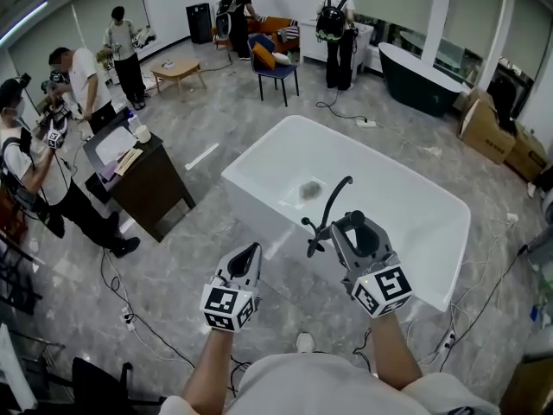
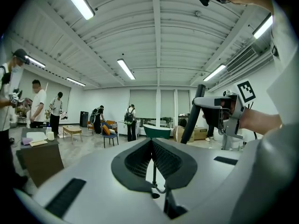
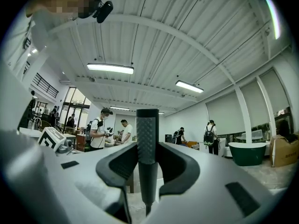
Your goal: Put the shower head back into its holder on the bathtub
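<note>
A white bathtub (image 1: 259,158) stands in front of me on the grey floor. On its near rim rises a black tap fitting with a curved pipe (image 1: 331,199). My right gripper (image 1: 354,230) hovers just right of that fitting, shut on the black shower head handle (image 1: 356,221). In the right gripper view the ribbed handle (image 3: 147,143) stands upright between the pads. My left gripper (image 1: 249,256) is left of the fitting, over the floor by the tub's near side, jaws together with nothing in them (image 2: 152,146). From there the held handle (image 2: 194,115) shows at the right.
A dark desk (image 1: 143,175) with papers stands left of the tub. Several people stand around the room's left and far sides. A blue chair (image 1: 276,67), a dark green tub (image 1: 419,76) and cardboard boxes (image 1: 492,128) lie beyond. Cables (image 1: 130,318) cross the floor.
</note>
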{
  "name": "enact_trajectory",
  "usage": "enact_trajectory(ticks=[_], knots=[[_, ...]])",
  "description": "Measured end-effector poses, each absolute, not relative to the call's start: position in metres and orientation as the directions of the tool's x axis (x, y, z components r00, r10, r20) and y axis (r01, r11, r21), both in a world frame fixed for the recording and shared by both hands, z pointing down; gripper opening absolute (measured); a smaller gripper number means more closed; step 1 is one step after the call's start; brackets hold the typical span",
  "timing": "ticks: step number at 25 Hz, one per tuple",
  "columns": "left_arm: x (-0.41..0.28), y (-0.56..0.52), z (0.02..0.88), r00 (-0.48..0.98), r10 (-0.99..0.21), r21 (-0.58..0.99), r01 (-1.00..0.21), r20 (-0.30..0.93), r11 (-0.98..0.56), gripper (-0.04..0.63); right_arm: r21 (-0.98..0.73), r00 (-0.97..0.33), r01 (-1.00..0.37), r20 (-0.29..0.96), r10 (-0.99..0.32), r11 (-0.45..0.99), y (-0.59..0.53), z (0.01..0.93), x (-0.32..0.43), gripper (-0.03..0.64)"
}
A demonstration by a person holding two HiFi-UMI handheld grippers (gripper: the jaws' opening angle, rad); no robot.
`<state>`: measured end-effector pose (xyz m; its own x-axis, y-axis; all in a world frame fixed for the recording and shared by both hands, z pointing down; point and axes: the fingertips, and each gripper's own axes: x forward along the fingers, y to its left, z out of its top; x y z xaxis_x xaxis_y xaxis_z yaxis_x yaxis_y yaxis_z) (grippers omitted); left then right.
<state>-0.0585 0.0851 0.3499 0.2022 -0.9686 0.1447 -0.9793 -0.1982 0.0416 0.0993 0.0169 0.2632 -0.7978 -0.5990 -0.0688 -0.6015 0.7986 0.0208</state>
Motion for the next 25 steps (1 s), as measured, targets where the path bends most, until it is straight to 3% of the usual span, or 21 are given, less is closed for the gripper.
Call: enact_trajectory(ticks=[25], knots=[[-0.043, -0.011, 0.364, 0.206, -0.964, 0.055, -0.978, 0.168, -0.199, 0.009, -0.009, -0.814, -0.58, -0.006, -0.58, 0.814, -0.081, 0.297, 0.099, 0.144]])
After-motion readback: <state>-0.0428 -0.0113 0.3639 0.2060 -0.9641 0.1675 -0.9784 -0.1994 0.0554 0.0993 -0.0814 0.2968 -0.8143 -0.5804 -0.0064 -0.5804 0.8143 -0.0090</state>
